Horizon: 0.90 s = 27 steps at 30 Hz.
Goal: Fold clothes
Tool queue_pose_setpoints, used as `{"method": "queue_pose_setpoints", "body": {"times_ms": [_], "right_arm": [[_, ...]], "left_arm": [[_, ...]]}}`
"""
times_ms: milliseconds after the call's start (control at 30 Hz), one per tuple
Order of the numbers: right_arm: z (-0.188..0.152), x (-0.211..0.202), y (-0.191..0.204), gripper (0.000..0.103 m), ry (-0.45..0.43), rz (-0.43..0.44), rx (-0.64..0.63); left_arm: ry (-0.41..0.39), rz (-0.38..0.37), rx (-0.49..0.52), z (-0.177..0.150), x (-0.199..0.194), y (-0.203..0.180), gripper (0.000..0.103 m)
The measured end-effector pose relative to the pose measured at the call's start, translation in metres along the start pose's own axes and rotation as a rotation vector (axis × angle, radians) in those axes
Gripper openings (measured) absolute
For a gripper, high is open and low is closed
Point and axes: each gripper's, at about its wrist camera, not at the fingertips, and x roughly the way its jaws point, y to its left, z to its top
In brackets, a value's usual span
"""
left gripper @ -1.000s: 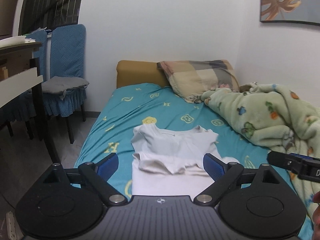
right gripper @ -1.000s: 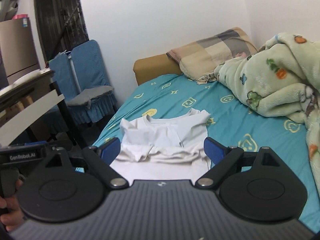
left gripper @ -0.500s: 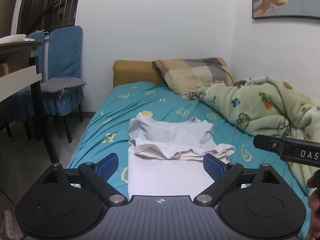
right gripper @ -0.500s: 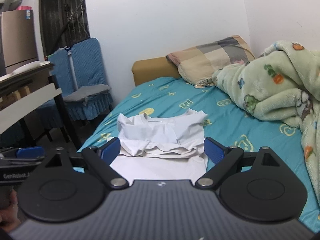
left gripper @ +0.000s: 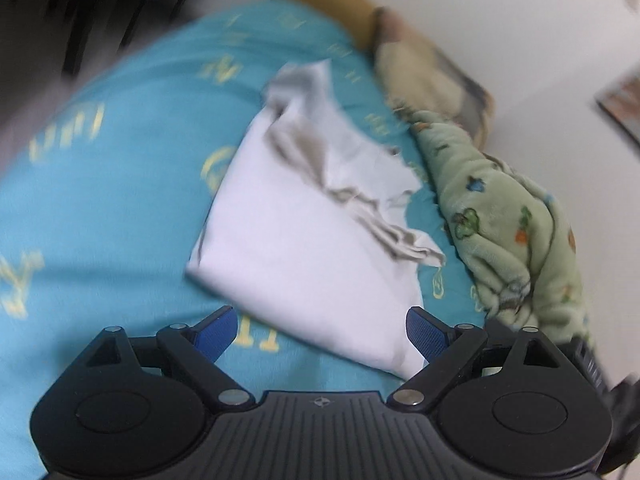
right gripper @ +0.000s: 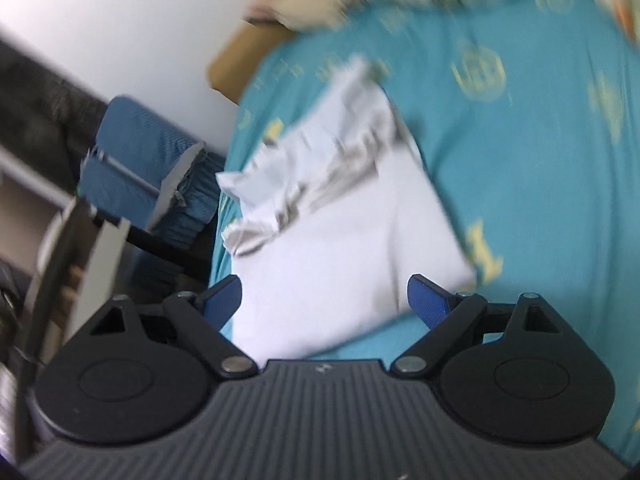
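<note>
- The white shirt [left gripper: 304,240] lies on the bed [left gripper: 100,208], near the bed's left edge, with its smooth bottom part toward the foot end.
- Its top part, with the sleeves and neck, is bunched and wrinkled on the side toward the head of the bed. The shirt looks partly folded, but the pictures are blurry, so the folds are hard to read.
- The left tool [left gripper: 320,330] hangs just above the shirt's near edge. Its two blue tips are spread apart and hold nothing.
- The right tool [right gripper: 324,298] hangs over the same near edge from the other side. Its tips are spread apart too, with nothing between them.
- Both tools likely sit wide like this so each can pinch one near corner of the shirt.
- A green blanket [left gripper: 504,216] is heaped along the bed's right edge, just beside the shirt.
- A pillow [left gripper: 432,76] lies at the head end.
- A blue chair [right gripper: 148,168] stands on the floor past the bed's left edge.
</note>
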Motion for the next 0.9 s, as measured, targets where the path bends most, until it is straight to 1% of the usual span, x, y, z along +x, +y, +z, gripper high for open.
{"method": "queue_pose_setpoints", "body": {"times_ms": [67, 100, 133, 200, 233, 300, 400, 433, 467, 533, 567, 633, 700, 767, 833, 867, 900], "right_arm": [[-0.004, 0.012, -0.015, 0.091, 0.04, 0.009, 0.104], [-0.007, 0.018, -0.023, 0.088, 0.059, 0.012, 0.157], [-0.009, 0.025, -0.03, 0.078, 0.08, 0.011, 0.206], [-0.014, 0.037, -0.041, 0.076, 0.114, -0.008, 0.273], [-0.016, 0.042, -0.045, 0.073, 0.114, -0.015, 0.292], [-0.015, 0.044, -0.047, 0.071, 0.069, -0.002, 0.289], [-0.008, 0.044, -0.046, 0.071, -0.018, -0.004, 0.278], [-0.007, 0.045, -0.047, 0.069, -0.033, -0.004, 0.283], [-0.005, 0.045, -0.049, 0.063, -0.047, -0.004, 0.288], [-0.004, 0.046, -0.049, 0.034, -0.057, -0.023, 0.283], [-0.004, 0.044, -0.049, 0.03, -0.06, -0.021, 0.28], [-0.005, 0.04, -0.048, 0.016, -0.066, -0.016, 0.275], [-0.004, 0.036, -0.045, 0.012, -0.076, -0.003, 0.266], [-0.001, 0.029, -0.037, 0.011, -0.102, 0.04, 0.243], [0.002, 0.023, -0.032, 0.01, -0.118, 0.071, 0.222], [0.004, 0.022, -0.03, 0.01, -0.121, 0.072, 0.213], [0.006, 0.021, -0.028, 0.01, -0.124, 0.074, 0.204]], "left_arm": [[0.005, 0.015, -0.08, 0.003, 0.013, 0.015, 0.09], [0.01, 0.02, -0.118, 0.005, 0.019, 0.021, 0.089], [0.015, 0.023, -0.157, 0.007, 0.025, 0.028, 0.084], [0.003, 0.003, -0.208, 0.012, 0.033, 0.037, 0.079], [-0.01, -0.011, -0.226, 0.014, 0.034, 0.042, 0.079], [-0.029, -0.03, -0.249, 0.018, 0.036, 0.047, 0.078], [-0.048, -0.04, -0.263, 0.023, 0.037, 0.052, 0.074], [-0.05, -0.041, -0.267, 0.023, 0.037, 0.053, 0.073], [-0.051, -0.042, -0.271, 0.023, 0.036, 0.054, 0.072], [-0.051, -0.043, -0.271, 0.022, 0.037, 0.051, 0.072], [-0.053, -0.043, -0.27, 0.021, 0.037, 0.05, 0.072], [-0.065, -0.044, -0.28, 0.021, 0.035, 0.049, 0.07], [-0.079, -0.061, -0.303, 0.021, 0.03, 0.051, 0.068], [-0.08, -0.071, -0.313, 0.021, 0.028, 0.051, 0.065], [-0.078, -0.072, -0.327, 0.021, 0.029, 0.051, 0.06], [-0.076, -0.072, -0.332, 0.021, 0.031, 0.052, 0.052], [-0.075, -0.07, -0.337, 0.022, 0.032, 0.052, 0.042]]}}
